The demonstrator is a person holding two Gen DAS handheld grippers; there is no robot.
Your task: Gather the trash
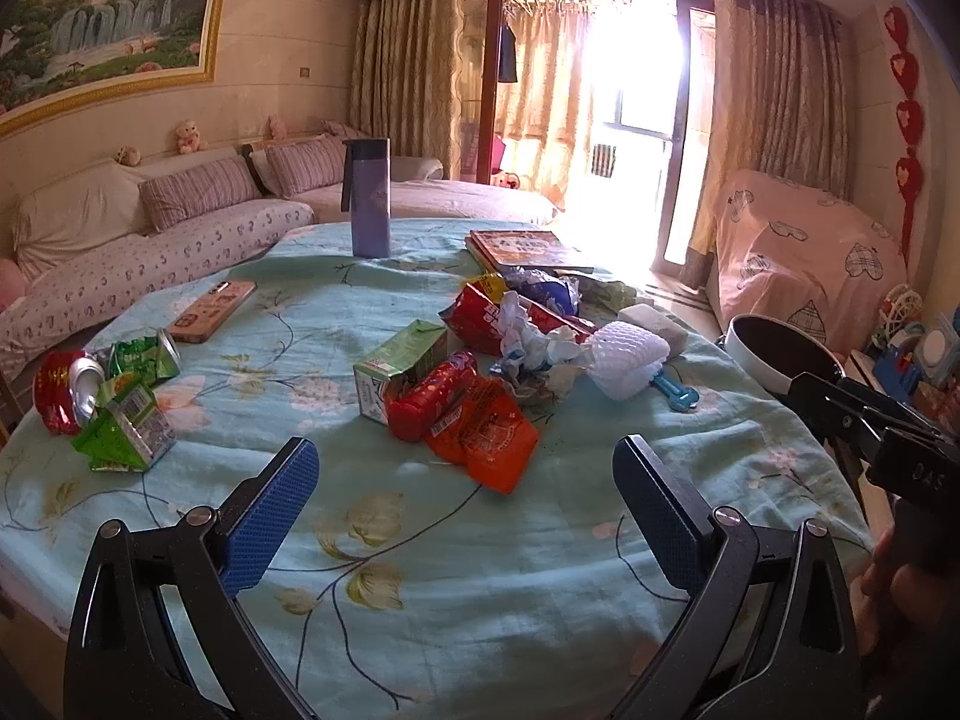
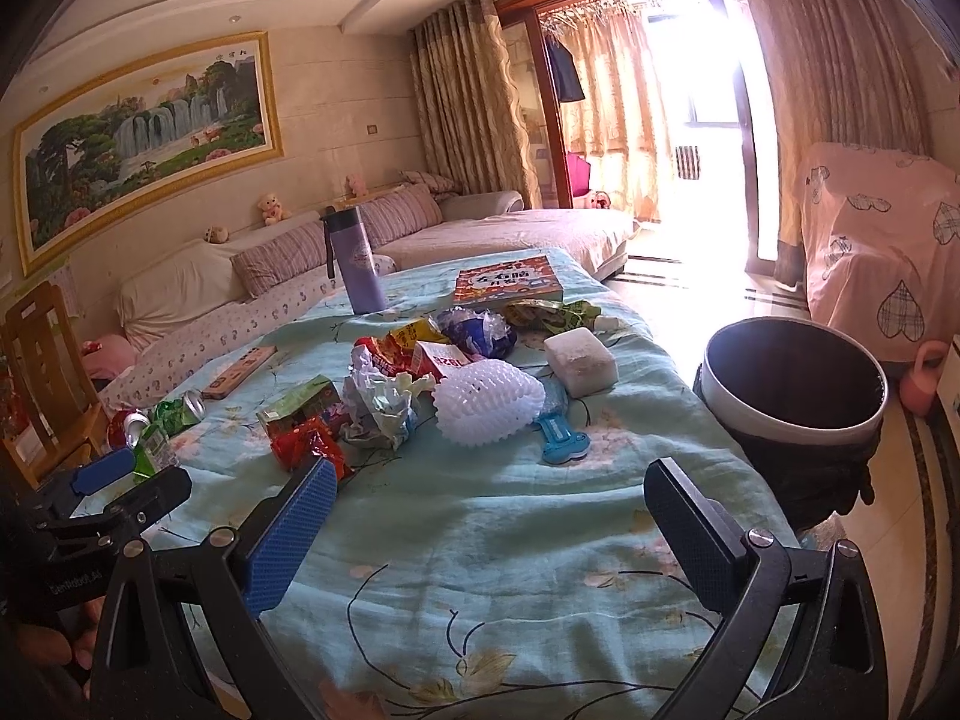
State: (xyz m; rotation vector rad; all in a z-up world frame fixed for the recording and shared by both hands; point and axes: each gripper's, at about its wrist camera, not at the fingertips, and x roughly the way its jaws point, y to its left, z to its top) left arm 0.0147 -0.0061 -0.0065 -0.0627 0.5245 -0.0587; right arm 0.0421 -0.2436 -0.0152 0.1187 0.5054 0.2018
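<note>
Trash lies on a table with a light blue floral cloth. In the middle are a green drink carton, a red crushed bottle with an orange wrapper, crumpled paper and a white foam net. At the left lie a crushed red can and green cartons. A round dark bin stands off the table's right edge. My left gripper is open and empty over the near cloth. My right gripper is open and empty, nearer the bin.
A purple flask stands at the far side, books beside it, a phone-like case at the left. A blue clip and a white sponge block lie near the foam net. A sofa runs behind; a wooden chair stands left.
</note>
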